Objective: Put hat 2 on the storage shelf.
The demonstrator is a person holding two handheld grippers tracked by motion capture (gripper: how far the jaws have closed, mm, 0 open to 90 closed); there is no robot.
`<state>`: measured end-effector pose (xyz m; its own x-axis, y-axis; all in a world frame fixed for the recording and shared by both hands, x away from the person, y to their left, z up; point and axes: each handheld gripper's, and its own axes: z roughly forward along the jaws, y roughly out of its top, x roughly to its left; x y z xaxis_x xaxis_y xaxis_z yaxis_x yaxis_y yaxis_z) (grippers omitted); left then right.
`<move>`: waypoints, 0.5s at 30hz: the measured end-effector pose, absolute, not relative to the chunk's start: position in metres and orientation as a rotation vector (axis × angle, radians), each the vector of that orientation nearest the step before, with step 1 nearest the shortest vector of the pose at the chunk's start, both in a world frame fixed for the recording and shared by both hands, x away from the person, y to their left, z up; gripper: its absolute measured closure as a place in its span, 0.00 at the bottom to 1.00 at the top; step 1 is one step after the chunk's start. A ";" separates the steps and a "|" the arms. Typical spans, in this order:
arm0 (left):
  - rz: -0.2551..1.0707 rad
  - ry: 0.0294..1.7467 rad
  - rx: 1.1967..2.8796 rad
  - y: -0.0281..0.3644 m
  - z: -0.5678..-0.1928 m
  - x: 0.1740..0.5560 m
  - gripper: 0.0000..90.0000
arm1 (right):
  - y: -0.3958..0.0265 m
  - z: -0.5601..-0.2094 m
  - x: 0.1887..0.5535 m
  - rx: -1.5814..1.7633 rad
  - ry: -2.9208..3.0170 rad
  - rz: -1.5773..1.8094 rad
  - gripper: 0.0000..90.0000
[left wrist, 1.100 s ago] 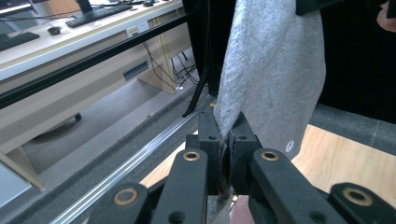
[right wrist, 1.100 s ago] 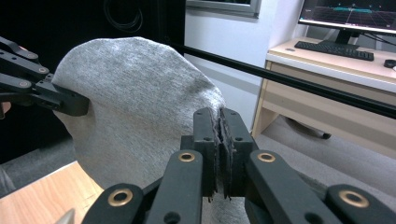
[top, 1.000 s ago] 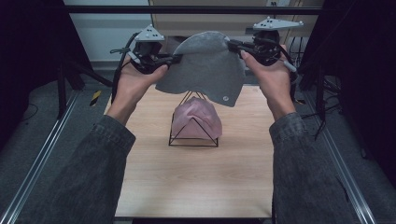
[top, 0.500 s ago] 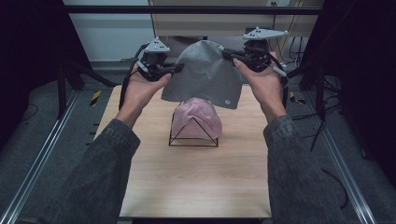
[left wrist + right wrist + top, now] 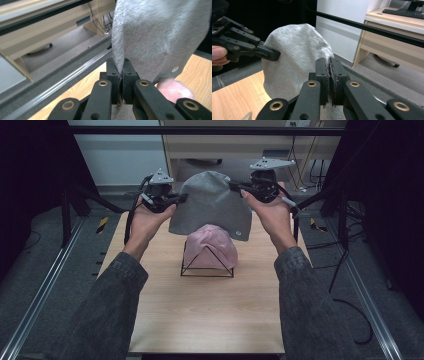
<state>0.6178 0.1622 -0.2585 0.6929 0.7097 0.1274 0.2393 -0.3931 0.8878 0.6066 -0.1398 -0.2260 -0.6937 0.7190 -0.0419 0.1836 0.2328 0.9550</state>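
1. Right now the grey beanie [image 5: 210, 205] hangs in the air, stretched between both tongs, crown up and open hem down. Its lower edge sits just above and slightly behind the pink cap [image 5: 212, 247].
2. Key relation: the pink cap is draped on a black wire stand [image 5: 207, 266], directly below the beanie's hem, so the coming move looks like straight down w/ a small pull toward the person.
3. Beanie's long axis runs left-right between the grips, roughly square to the stand.
4. Left tongs [image 5: 181, 198] are clenched on the beanie's left edge; in the left gripper view the fabric is pinched between the jaws [image 5: 121, 75].
5. Right tongs [image 5: 235, 185] are clenched on the right edge; cloth in the jaws [image 5: 329, 75].
6. Both hands look about equally far from the stand; whether the hem is spread open front-to-back can't be told.
7. All this is over the wooden surface [image 5: 200, 315].
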 end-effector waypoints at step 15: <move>0.581 0.778 1.996 0.166 -0.294 0.621 0.96 | -0.130 -0.260 0.613 0.856 2.104 1.421 0.96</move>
